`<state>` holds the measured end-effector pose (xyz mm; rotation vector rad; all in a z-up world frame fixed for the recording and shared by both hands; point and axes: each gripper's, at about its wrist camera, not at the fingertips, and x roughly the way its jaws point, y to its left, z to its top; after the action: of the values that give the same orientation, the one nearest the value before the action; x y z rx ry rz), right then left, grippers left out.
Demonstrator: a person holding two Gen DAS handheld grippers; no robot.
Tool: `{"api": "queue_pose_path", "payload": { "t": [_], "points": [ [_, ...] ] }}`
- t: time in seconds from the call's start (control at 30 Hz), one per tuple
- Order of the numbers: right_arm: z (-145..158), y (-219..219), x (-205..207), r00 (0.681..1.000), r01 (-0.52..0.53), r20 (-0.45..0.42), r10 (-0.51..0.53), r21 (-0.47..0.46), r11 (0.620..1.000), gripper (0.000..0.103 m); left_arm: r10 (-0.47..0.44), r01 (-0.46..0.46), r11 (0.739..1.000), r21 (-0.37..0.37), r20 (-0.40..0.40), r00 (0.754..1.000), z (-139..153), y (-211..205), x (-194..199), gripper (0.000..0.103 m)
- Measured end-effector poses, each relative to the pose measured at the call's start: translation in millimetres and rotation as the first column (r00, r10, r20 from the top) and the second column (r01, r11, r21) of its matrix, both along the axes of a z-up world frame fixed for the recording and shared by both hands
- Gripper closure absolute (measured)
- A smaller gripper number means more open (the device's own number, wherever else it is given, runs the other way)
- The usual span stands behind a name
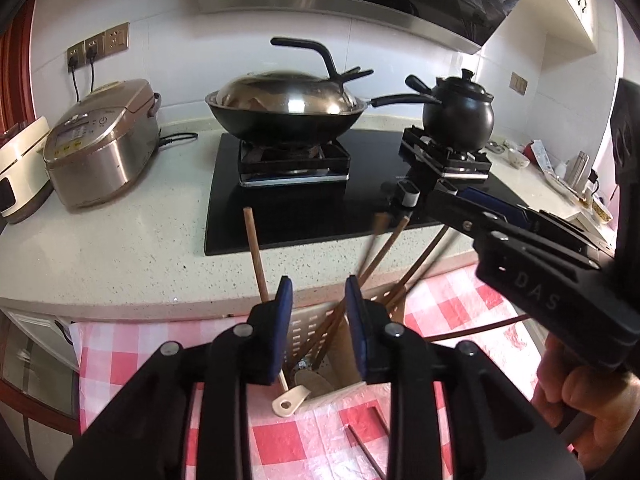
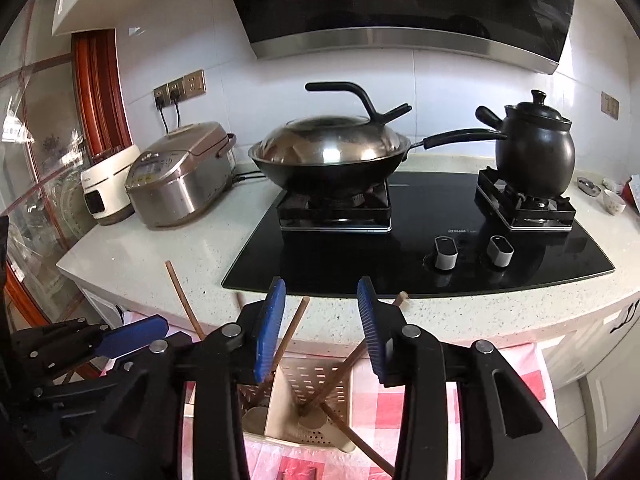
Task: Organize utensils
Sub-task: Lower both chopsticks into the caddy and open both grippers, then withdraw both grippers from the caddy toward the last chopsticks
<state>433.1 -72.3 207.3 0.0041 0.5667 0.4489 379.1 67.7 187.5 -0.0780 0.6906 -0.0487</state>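
Both grippers, left point(image 1: 316, 312) and right point(image 2: 322, 326), spread-jawed above the utensil holder point(image 2: 316, 376)

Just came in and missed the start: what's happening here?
A person holds two grippers over a slotted utensil holder on a checked cloth in front of the stove. Chopsticks and spoons already stand in it. The left gripper and right gripper are both open, gripping nothing. One chopstick lies on the cloth.

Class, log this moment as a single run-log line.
left gripper: open, empty | right gripper: open, empty | both above utensil holder | chopsticks in holder | one loose on checkered cloth
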Motion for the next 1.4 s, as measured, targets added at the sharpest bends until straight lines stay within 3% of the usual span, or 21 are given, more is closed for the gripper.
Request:
{"api": "queue_pose_path", "payload": {
  "t": [0.3,0.57,0.77,0.93,1.07,1.27,1.4],
  "points": [
    [17,-36,-25,0.999,0.023,0.046,-0.024,0.024,0.999,0.055,-0.002,0.004,1.000,-0.023,0.069,0.998,18,1,-38,0.076],
    [12,-93,-84,0.992,0.084,0.089,-0.089,0.062,0.995,0.046,0.008,0.002,0.997,-0.083,0.130,0.991,11,1,-112,0.073],
    [-42,-130,-134,0.993,0.111,0.030,-0.112,0.035,0.993,0.040,0.036,-0.025,0.990,-0.140,0.082,0.996,-38,-5,-158,0.073],
    [-114,-147,-165,0.991,0.091,-0.105,-0.089,0.017,0.996,0.040,0.049,-0.046,0.972,-0.229,0.011,0.999,-89,-8,-181,0.073],
    [-162,-140,-179,0.979,0.063,-0.190,-0.069,-0.037,0.997,0.040,0.029,-0.044,0.975,-0.220,-0.073,0.997,-129,-25,-179,0.074],
    [-193,-126,-188,0.970,0.027,-0.238,-0.041,-0.062,0.998,0.040,-0.001,-0.035,0.972,-0.231,-0.154,0.988,-169,-49,-160,0.075],
    [-199,-123,-189,0.969,0.021,-0.243,-0.040,-0.082,0.996,0.040,-0.003,-0.033,0.983,-0.181,-0.194,0.981,-187,-68,-144,0.075]
  ]
}}
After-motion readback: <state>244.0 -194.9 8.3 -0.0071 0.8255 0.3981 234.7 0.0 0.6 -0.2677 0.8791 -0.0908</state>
